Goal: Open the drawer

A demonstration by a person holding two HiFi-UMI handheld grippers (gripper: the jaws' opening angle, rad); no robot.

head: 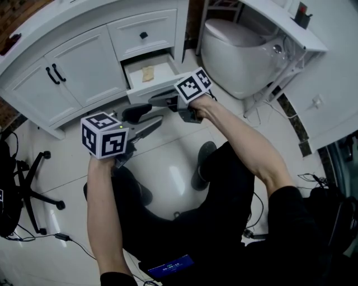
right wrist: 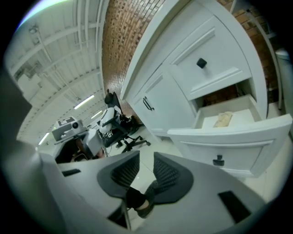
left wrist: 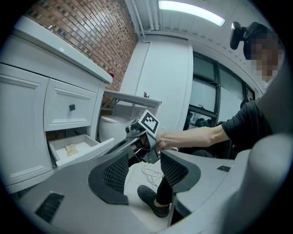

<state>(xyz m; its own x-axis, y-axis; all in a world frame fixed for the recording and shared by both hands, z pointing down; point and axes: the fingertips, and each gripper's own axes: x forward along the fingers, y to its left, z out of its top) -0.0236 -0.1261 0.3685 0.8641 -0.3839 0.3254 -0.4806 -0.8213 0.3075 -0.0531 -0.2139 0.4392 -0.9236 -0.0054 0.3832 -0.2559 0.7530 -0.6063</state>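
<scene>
White floor tiles (head: 168, 162) lay below both grippers. Jaws of the right gripper (right wrist: 145, 165) stood slightly parted and empty, near the pulled-out lower drawer (right wrist: 229, 137) at two o'clock, a small tan object (right wrist: 223, 119) lying inside. At seven o'clock from it in the head view, the left gripper (left wrist: 144, 167) was released, empty. Beyond, the white vanity cabinet (head: 67, 61) held the drawer, a toilet (head: 235, 53) at its three o'clock

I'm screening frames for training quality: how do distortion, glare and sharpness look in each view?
Head view: sharp and evenly lit, with soft glare on the floor tiles. Left gripper view: strong fisheye, dark corners, ceiling light blown out, mosaic patch upper right. Right gripper view: fisheye bends the cabinet; the open drawer reads clearly, the near fingers slightly soft.
</scene>
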